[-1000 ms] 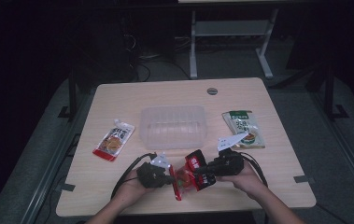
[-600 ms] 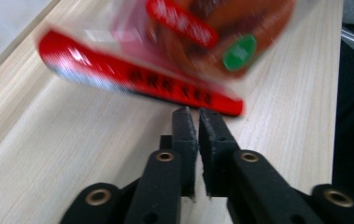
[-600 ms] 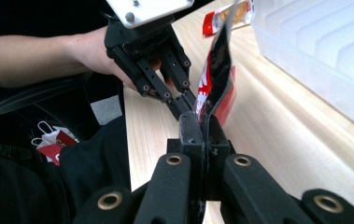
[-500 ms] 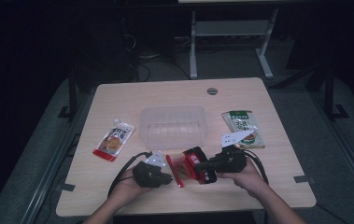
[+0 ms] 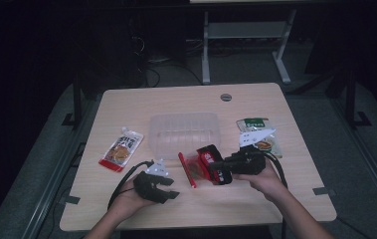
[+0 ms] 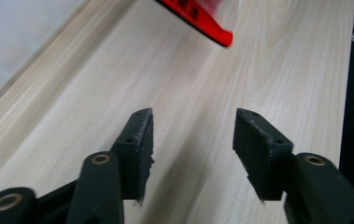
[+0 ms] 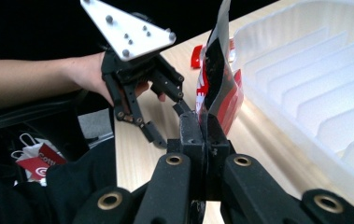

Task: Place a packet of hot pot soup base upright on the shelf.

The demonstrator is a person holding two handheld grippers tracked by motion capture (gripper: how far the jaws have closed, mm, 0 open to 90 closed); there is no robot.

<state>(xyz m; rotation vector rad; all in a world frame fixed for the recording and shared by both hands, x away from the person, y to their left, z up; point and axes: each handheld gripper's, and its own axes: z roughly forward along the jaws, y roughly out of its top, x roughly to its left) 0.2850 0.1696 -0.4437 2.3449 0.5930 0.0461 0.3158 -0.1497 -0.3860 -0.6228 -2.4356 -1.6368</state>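
Left hand-held gripper (image 5: 172, 191) just opened, released red packet (image 5: 207, 164) | right hand-held gripper (image 5: 219, 167) grips it | label unreadable

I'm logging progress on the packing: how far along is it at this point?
Early. Done: the left tool has just opened and let go; its jaws are empty over the table. In hand: the right tool is clamped on the red snack packet, lifted beside the clear tray. Left: probably getting that packet into the tray, which holds nothing yet; the orange packet and green packet lie outside it.

red packet (image 6: 198, 18) cut off, print perhaps blurred
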